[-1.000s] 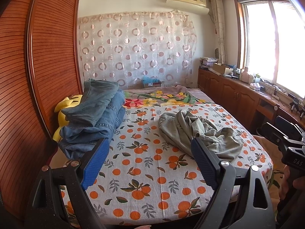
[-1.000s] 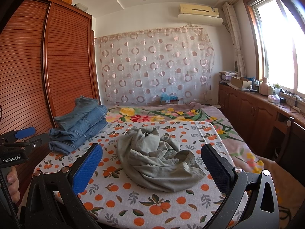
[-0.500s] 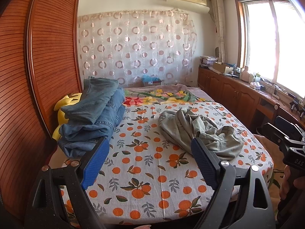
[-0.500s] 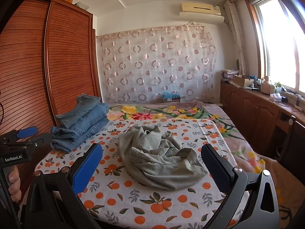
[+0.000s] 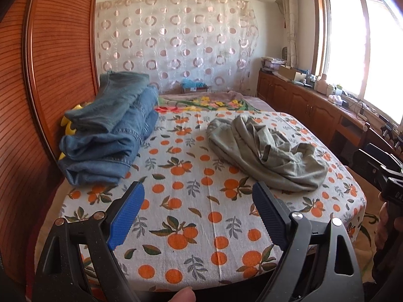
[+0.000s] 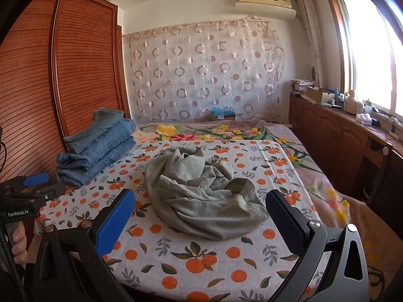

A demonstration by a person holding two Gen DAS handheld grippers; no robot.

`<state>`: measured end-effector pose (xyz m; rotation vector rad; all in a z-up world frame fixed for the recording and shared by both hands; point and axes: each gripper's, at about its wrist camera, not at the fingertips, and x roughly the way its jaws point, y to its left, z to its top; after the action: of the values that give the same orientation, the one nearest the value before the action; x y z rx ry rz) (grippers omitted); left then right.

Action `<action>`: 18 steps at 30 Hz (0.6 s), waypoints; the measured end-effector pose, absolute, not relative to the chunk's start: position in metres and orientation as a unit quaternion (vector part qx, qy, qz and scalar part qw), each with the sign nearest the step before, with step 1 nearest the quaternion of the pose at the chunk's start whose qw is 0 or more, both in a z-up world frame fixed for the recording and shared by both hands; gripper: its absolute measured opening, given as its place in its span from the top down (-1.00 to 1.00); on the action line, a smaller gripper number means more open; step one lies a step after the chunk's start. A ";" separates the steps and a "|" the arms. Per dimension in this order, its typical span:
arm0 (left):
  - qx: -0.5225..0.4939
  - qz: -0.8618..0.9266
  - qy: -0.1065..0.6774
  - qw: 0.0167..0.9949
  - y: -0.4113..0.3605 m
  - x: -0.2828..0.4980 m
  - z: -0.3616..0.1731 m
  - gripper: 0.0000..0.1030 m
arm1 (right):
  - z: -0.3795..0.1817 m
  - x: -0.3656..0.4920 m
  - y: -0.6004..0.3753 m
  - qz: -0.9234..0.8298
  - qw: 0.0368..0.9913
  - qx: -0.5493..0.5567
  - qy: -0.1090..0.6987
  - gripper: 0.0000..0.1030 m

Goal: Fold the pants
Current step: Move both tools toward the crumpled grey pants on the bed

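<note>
Crumpled grey-green pants [image 5: 267, 151] [image 6: 201, 193] lie in a heap on the bed's orange-print sheet [image 5: 201, 216] [image 6: 201, 256]. My left gripper [image 5: 197, 203] hovers open over the sheet's near part, left of the heap, with nothing between its blue pads. In the right wrist view my right gripper [image 6: 201, 211] is open too, its pads framing the near side of the heap without touching it. The left gripper's body [image 6: 22, 196] shows at the left edge there, held by a hand. The right gripper's black body [image 5: 382, 176] shows at the right edge of the left wrist view.
A stack of folded blue jeans [image 5: 108, 130] [image 6: 95, 148] sits at the bed's left side against a slatted wooden wardrobe [image 6: 63, 75]. A yellow toy [image 5: 69, 125] peeks behind the stack. Wooden cabinets [image 6: 340, 136] with clutter run under the window on the right.
Both grippers have moved forward and dipped a little toward the bed, so the pants and jeans look closer. Both stay open. The clothes have not moved.
</note>
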<state>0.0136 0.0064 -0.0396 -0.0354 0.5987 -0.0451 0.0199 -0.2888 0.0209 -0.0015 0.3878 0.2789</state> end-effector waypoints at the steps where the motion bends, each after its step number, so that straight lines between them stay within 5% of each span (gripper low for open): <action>1: -0.018 -0.024 0.300 0.953 0.007 0.016 -0.044 -0.71 | 0.020 0.022 -0.288 0.139 0.971 -0.002 0.197 -0.98; 18: -0.024 -0.032 0.366 0.930 0.024 0.044 -0.105 -0.71 | -0.013 0.072 -0.277 0.188 0.929 -0.053 0.314 -0.07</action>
<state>0.0435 0.0236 -0.1048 -0.0494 0.7493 -0.0649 0.0724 -0.2770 -0.0128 -0.1083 0.6428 0.3853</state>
